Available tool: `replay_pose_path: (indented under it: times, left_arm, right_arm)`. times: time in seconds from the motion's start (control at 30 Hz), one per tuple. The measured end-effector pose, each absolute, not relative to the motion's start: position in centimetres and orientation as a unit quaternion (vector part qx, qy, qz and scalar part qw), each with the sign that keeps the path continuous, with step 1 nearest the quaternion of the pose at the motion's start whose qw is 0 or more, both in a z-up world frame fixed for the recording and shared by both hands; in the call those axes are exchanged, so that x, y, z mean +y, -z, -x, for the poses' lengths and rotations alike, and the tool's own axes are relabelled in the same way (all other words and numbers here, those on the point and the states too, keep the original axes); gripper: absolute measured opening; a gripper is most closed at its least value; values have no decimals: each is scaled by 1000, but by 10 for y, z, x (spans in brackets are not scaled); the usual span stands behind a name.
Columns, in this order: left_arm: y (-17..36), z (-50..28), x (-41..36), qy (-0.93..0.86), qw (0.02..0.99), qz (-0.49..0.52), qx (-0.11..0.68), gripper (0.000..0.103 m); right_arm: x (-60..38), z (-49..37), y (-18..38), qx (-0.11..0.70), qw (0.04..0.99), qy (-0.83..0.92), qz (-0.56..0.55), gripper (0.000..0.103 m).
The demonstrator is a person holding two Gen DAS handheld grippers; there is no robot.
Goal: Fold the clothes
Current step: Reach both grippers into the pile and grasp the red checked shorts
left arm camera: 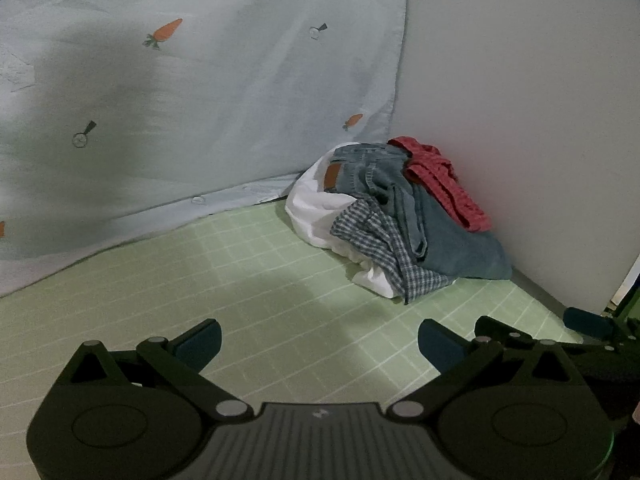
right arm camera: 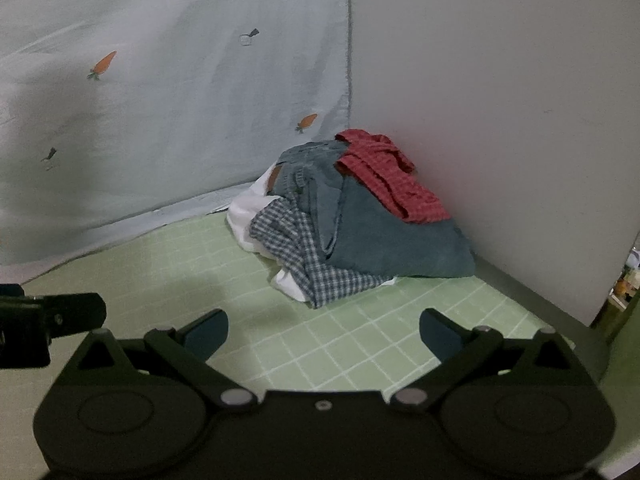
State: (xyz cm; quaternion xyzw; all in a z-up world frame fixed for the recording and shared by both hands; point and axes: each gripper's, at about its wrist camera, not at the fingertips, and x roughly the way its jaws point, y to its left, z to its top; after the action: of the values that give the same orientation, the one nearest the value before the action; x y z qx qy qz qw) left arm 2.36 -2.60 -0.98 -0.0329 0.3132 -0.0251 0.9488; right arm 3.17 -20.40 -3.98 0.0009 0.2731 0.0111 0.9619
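Observation:
A heap of clothes (left arm camera: 396, 216) lies in the far right corner of the green grid mat (left arm camera: 248, 280). In it I see blue jeans (left arm camera: 440, 224), a red checked garment (left arm camera: 440, 180), a blue checked shirt (left arm camera: 380, 248) and a white piece (left arm camera: 316, 208). The same heap (right arm camera: 352, 220) shows in the right wrist view, with the jeans (right arm camera: 384, 240) and the red garment (right arm camera: 388, 176) on top. My left gripper (left arm camera: 320, 344) is open and empty, well short of the heap. My right gripper (right arm camera: 324, 334) is open too, hovering over the mat (right arm camera: 180, 280) in front of the pile.
A pale blue sheet with carrot prints (left arm camera: 180, 100) hangs behind the mat. A plain white panel (left arm camera: 520, 120) closes the right side. The right gripper's fingers (left arm camera: 584, 320) show at the left wrist view's right edge; the left gripper's finger (right arm camera: 76, 314) shows at the right wrist view's left edge.

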Motion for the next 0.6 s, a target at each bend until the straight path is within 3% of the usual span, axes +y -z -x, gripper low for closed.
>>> replay_pose_path:
  times: [0.3,0.6]
  left_arm:
    - [0,-80,-44,32,950,22,310,103]
    - [1,-185,-62,40,945,8,326,103]
  right_arm:
    - [-232,-91,48,276,961,9,-31,103]
    - [-281,-210,71,277,955,69,-87,103]
